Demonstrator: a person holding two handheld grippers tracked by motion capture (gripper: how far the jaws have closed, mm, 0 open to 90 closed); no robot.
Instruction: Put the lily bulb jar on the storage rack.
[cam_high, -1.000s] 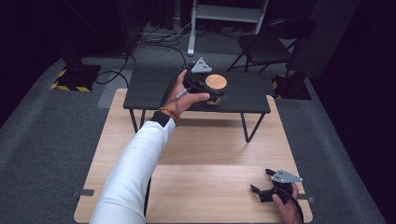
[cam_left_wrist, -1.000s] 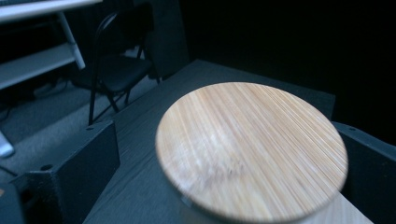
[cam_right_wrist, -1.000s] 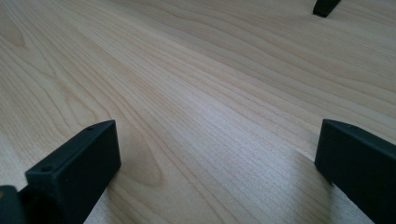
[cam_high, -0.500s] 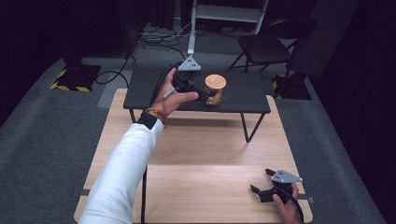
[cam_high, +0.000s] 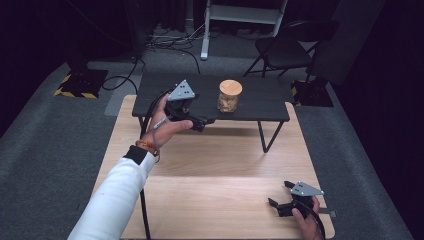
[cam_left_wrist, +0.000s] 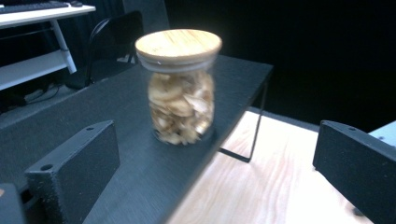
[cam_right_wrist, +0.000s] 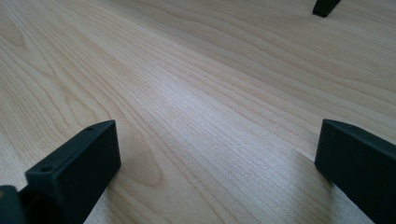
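Jar (cam_high: 230, 96) stood upright on the black side table (cam_high: 270, 102), toward its middle, wooden lid (cam_left_wrist: 178, 45) on. Contents behind the glass: pale, curled dried pieces, filling most of it; what they were could not be told.

Left gripper (cam_high: 201, 121) was held in the air at the black table's near edge, left of the jaw-ward jar and apart from it. Its jaws stood wide, nothing between them. In the left gripper view the jar (cam_left_wrist: 181, 91) sat ahead, centred between the two jaws, no contact.

Right gripper (cam_high: 280, 199) lay low at the near right of the light wooden table (cam_high: 215, 165), hand (cam_high: 307, 222) around its grip. Jaws spread apart, empty; the right gripper view showed bare wood grain (cam_right_wrist: 196, 107) between them.

White sleeve (cam_high: 117, 200) came in from the bottom left. Chair (cam_high: 285, 47) and a white stand (cam_high: 240, 15) stood behind the black table, on grey carpet (cam_high: 45, 150).
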